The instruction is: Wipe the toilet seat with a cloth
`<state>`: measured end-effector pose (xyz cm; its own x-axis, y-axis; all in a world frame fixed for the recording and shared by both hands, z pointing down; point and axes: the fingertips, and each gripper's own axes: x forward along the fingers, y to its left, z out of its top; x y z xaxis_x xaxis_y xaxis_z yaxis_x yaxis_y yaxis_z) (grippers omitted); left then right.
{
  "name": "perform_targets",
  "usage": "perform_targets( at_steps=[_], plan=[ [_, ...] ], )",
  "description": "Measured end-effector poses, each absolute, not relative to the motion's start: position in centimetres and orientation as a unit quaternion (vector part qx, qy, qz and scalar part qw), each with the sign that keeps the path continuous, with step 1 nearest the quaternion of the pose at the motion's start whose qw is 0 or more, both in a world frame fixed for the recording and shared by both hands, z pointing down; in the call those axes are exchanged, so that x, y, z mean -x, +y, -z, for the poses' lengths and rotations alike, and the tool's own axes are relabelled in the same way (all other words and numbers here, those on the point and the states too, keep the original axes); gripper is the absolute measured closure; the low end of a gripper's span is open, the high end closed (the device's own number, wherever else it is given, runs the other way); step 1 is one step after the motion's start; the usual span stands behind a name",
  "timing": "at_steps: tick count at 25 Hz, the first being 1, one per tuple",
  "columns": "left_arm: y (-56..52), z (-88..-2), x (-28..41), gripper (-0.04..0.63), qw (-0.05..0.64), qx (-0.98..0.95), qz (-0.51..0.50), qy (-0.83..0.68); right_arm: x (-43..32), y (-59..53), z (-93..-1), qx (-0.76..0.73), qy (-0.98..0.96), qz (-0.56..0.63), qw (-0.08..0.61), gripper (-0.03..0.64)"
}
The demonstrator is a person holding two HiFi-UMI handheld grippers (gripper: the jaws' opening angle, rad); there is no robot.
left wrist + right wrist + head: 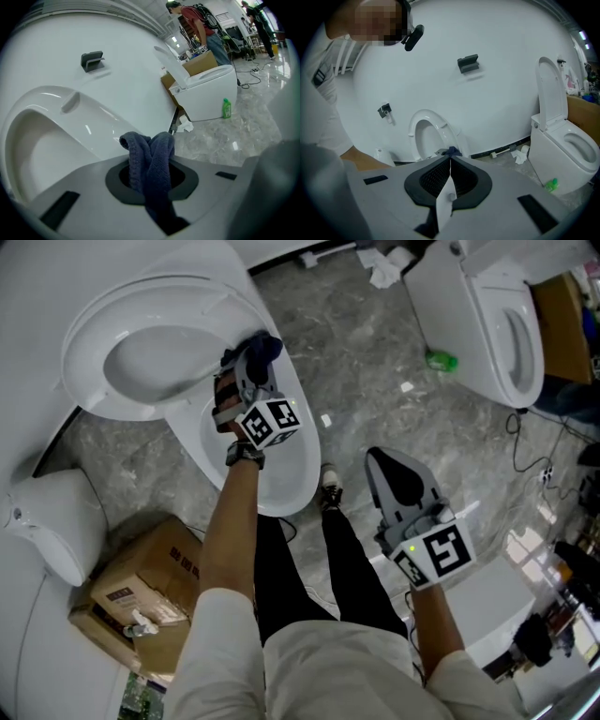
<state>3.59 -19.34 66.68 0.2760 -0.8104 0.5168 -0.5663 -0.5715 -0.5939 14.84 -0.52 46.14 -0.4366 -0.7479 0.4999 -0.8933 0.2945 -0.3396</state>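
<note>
Left gripper [251, 362]: clamped on dark blue cloth [151, 161], bunched between jaws.
Toilet seat [89, 352]: raised, just ahead of left jaw tips.
Right gripper [450, 164]: jaws pressed together, nothing held.

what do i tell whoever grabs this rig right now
Left gripper: shut on the dark blue cloth.
Right gripper: jaws together, no cloth in it, off to the side over the floor, away from the toilet.
Toilet seat: raised, leaning back toward the wall, with the bowl open below it.
The cloth is at the seat's lower edge; contact cannot be confirmed.
Done: cloth gripped and at the seat.
Left: wipe around the seat ring. Nothing shows how much is wiped so far.
</note>
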Motion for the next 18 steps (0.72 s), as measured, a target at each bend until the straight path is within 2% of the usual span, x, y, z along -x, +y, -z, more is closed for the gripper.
perform_targets(
  at_steps=[3,9,18],
  plan=[
    [-18.4,-67.8,-3.3,0.541,0.148,0.782,0.426,0.43,-14.1,-0.3,-46.6,-0.51,-0.797,-0.296,0.128,0.588],
    [-15.9,-73.1,1.5,0.543,0.064,0.757,0.467,0.453,-13.4,0.0,-47.3,-0.504,-0.8,-0.294,0.138,0.588],
    [-14.7,-75.5,5.9,0.542,0.068,0.731,0.502,0.458,-12.4,1.0,-48.4,-0.493,-0.803,-0.295,0.162,0.588]
  ],
)
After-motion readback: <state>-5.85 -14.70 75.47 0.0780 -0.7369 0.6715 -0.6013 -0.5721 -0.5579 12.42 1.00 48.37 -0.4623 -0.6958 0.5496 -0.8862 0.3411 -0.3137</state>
